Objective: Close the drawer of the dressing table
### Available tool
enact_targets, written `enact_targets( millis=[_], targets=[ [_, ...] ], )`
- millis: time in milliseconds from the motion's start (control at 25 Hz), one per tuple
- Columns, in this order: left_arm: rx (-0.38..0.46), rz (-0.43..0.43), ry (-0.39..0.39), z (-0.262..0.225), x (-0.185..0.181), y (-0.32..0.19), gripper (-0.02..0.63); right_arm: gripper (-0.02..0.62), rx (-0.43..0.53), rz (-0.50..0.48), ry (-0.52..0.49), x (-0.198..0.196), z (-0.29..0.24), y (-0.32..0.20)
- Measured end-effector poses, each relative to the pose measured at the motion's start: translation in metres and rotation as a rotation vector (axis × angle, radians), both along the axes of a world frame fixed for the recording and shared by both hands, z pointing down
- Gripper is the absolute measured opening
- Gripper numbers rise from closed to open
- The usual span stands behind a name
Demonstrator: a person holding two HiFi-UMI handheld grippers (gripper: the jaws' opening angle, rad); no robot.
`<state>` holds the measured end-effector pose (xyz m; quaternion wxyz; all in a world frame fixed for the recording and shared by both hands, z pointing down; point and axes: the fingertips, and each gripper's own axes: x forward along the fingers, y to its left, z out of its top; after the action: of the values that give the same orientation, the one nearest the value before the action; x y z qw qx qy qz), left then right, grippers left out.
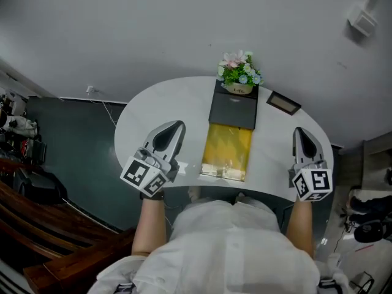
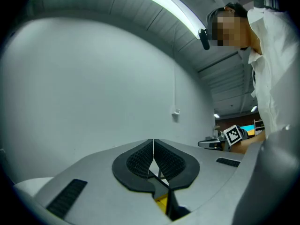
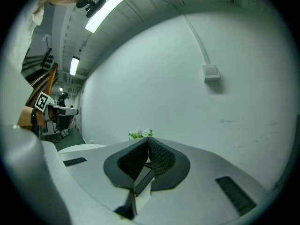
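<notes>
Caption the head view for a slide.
Shut left gripper and right gripper flank the open yellow drawer on the white table, flowers behind.

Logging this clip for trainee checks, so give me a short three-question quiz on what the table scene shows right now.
1. True or false: the yellow drawer is pushed fully into the black box.
2. What stands at the box's far end? A) flowers B) a lamp C) a cup
3. Fill in: the jaws of the left tool and the right tool are ____, holding nothing.
Key: 1 false, it sticks out toward the person; 2 A; 3 together.
</notes>
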<state>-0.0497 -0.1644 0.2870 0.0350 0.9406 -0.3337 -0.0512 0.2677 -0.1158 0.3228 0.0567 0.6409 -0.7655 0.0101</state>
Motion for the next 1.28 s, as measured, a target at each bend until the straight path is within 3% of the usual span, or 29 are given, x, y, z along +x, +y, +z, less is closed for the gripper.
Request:
enact_targets(
  millis=[240,680,1280],
  targets=[
    [-0.009,0.075,-0.001,0.003,-0.017,-0.036,0.018,0.011,0.001,0.041,0.018,-0.029,-0.003,-0.013],
    [-0.079,0.175,-0.005,0.040,-0.011,-0.046,0.018,0.011,-0.112,-0.013,0.081,-0.073,0.026,-0.018],
    [-0.210,0.210,-0.025,0.117,-0.010,-0.011,0.018,0.035,-0.365,-0.281,0.192,-0.137,0.116,-0.004]
  ],
)
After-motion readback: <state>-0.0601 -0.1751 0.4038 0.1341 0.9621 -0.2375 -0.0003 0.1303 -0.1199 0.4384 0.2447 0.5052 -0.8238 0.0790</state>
